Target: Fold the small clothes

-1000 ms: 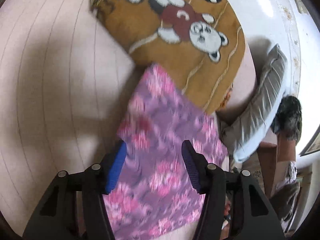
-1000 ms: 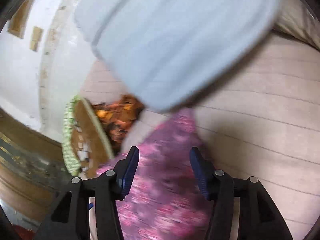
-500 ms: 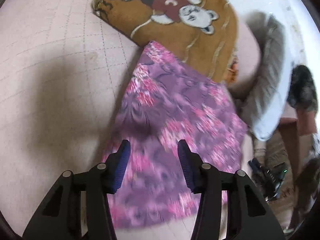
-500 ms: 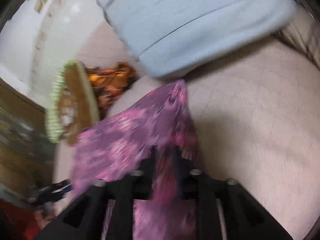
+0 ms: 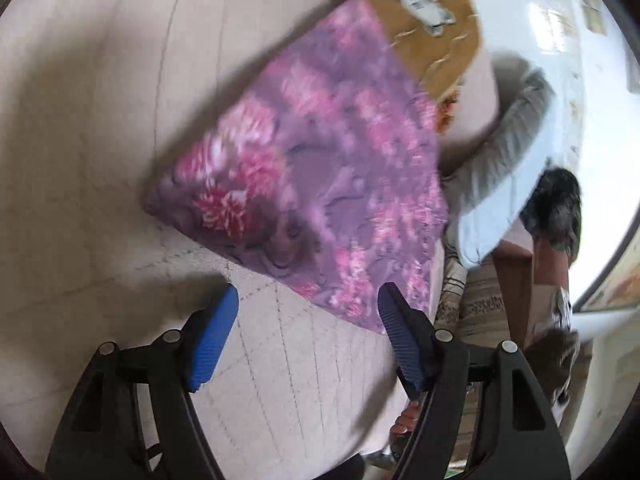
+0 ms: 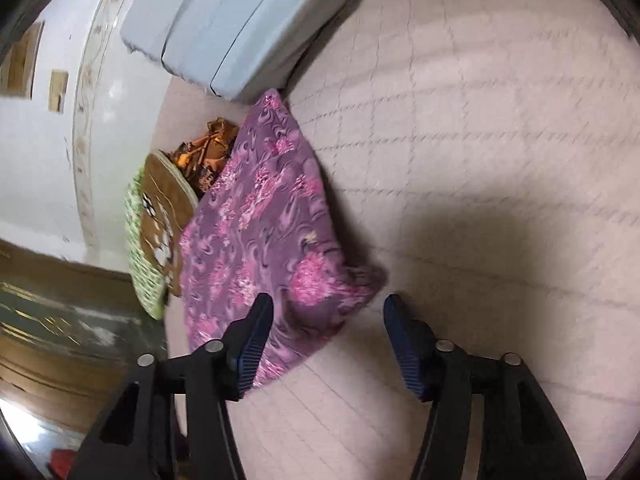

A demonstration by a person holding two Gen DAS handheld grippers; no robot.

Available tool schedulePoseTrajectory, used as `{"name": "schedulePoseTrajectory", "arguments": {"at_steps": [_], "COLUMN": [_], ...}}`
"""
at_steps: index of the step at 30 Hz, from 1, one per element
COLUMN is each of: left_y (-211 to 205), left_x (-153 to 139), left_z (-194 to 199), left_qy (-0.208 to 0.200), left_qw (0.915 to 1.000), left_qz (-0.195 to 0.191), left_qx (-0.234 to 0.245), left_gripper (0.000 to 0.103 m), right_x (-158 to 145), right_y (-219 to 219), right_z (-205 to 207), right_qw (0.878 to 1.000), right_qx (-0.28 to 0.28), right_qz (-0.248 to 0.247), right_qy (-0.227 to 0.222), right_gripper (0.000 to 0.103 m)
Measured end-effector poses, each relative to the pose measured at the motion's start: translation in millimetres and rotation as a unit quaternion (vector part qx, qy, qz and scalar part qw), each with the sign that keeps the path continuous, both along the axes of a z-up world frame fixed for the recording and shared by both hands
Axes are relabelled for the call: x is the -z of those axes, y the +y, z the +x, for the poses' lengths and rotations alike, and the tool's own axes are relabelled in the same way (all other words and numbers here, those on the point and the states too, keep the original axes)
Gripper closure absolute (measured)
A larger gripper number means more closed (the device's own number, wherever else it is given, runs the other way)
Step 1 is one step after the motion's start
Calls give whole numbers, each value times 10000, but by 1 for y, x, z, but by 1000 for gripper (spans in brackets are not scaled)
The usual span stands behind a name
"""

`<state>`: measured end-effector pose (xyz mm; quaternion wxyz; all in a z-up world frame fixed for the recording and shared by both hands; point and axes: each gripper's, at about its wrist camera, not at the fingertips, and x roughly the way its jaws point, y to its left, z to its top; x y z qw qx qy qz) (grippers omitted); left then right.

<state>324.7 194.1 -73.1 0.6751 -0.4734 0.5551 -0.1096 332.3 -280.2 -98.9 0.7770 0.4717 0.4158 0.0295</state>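
A purple cloth with pink flowers (image 5: 320, 168) lies folded flat on the pale quilted bed (image 5: 100, 120). It also shows in the right wrist view (image 6: 264, 236). My left gripper (image 5: 308, 336) is open and empty, just short of the cloth's near edge. My right gripper (image 6: 326, 344) is open and empty; its left finger (image 6: 254, 336) hangs over the cloth's near corner.
A brown bear-print blanket (image 5: 432, 12) lies beyond the cloth, also seen in the right wrist view (image 6: 160, 216). A pale blue pillow (image 6: 240, 20) sits at the bed's head by the white wall (image 6: 40, 152). An orange cloth (image 6: 208, 148) lies beside it. The bed edge (image 5: 444, 272) drops off right of the cloth.
Both grippers have let go of the cloth and pulled back from it. The right gripper, shut on the cloth half a second ago, has opened. The cloth now lies folded on the bed.
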Motion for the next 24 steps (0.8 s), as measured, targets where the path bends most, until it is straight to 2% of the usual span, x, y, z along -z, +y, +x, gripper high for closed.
{"name": "schedulePoseTrajectory", "arguments": {"at_steps": [2, 3, 4, 6, 8, 10, 12, 14, 15, 17, 19, 20, 22, 23, 24], "left_y": [-1, 0, 1, 3, 2, 1, 2, 8, 16, 23, 23, 24, 23, 25, 26], "left_x": [0, -5, -11, -25, -34, -30, -10, 8, 11, 9, 1, -5, -24, -30, -39], "left_z": [5, 9, 12, 16, 18, 21, 23, 20, 16, 11, 9, 8, 4, 3, 2], "left_qy": [-58, -159, -210, -419, -576, -479, -178, 29, -22, -36, -97, -122, -309, -399, -503], "left_qw": [9998, 9994, 9991, 9983, 9974, 9955, 9953, 9966, 9978, 9985, 9982, 9973, 9936, 9921, 9904], "left_qz": [-9, 19, 81, 105, 334, 788, 936, 765, 558, 439, 576, 720, 1059, 1149, 1234], "left_qx": [-195, -297, -365, -384, -291, -209, -183, -293, -370, -320, -139, -25, 247, 301, 358], "left_gripper": [31, 33, 37, 62, 65, 66, 76, 85, 86, 86, 85, 83, 71, 61, 54], "right_x": [2, 1, 1, -5, -35, -58, -49, -20, -1, 0, -6, -11, -26, -36, -47], "right_y": [6, 7, 7, 7, 7, 12, 12, 10, 9, 5, 3, 2, -1, -1, 1], "right_z": [9, 12, 17, 27, 24, 19, 18, 26, 28, 22, 17, 14, 3, -4, -10], "right_qw": [9998, 9996, 9995, 9998, 9980, 9930, 9913, 9901, 9889, 9925, 9946, 9940, 9922, 9916, 9900], "right_qx": [185, 278, 291, 84, -54, -305, -372, -449, -478, -314, -194, -141, 46, 122, 175], "right_qz": [-55, -42, -13, 151, -120, -773, -1084, -1327, -1387, -1184, -1019, -1074, -1238, -1284, -1399], "right_qy": [-33, -80, -87, -124, -623, -844, -642, -57, 218, 35, 91, 164, 103, 1, -94], "right_gripper": [41, 49, 92, 92, 92, 92, 92, 91, 92, 85, 75, 74, 73, 72, 68]}}
